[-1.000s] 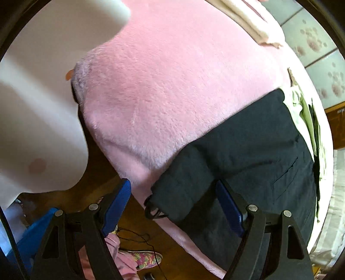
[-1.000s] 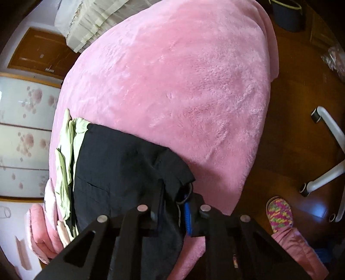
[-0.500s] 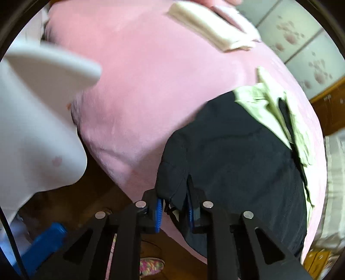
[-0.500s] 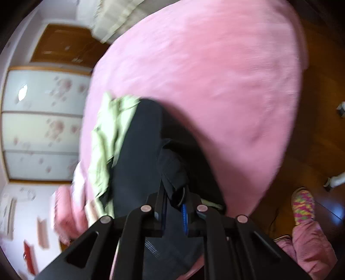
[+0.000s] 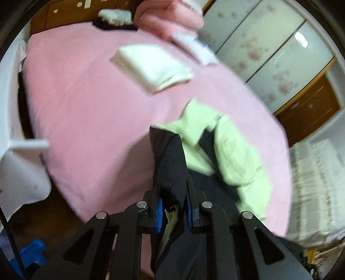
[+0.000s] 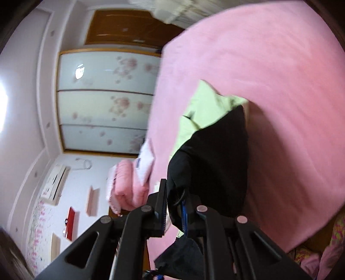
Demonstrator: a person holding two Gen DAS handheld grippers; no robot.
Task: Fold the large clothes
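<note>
We find the left gripper [image 5: 172, 207] closed tight on a bunched edge of the black garment [image 5: 170, 163], the cloth pinched between its blue-lined fingers [image 5: 159, 212] and rising above them in a raised fold. The right gripper [image 6: 173, 212] is likewise clamped on the black garment [image 6: 215, 163], with a dark drawcord loop showing just at its blue pad [image 6: 183, 215] and loose cloth hanging below the jaws. We note that the garment's pale green lining [image 5: 235, 150] is exposed beyond both grips; in the right wrist view the lining [image 6: 204, 107] shows past the far edge of the black cloth. The garment is lifted at both held points, and its far part lies over the pink blanket [image 5: 90, 112] that covers the bed. Further out on the blanket we record a folded white cloth [image 5: 151, 64] lying flat, well apart from the garment, and a folded pink item [image 5: 170, 19] near the far edge. Sliding doors with a floral print [image 6: 107, 103] stand beyond the bed. Both views are motion-blurred, so finer detail cannot be confirmed.
</note>
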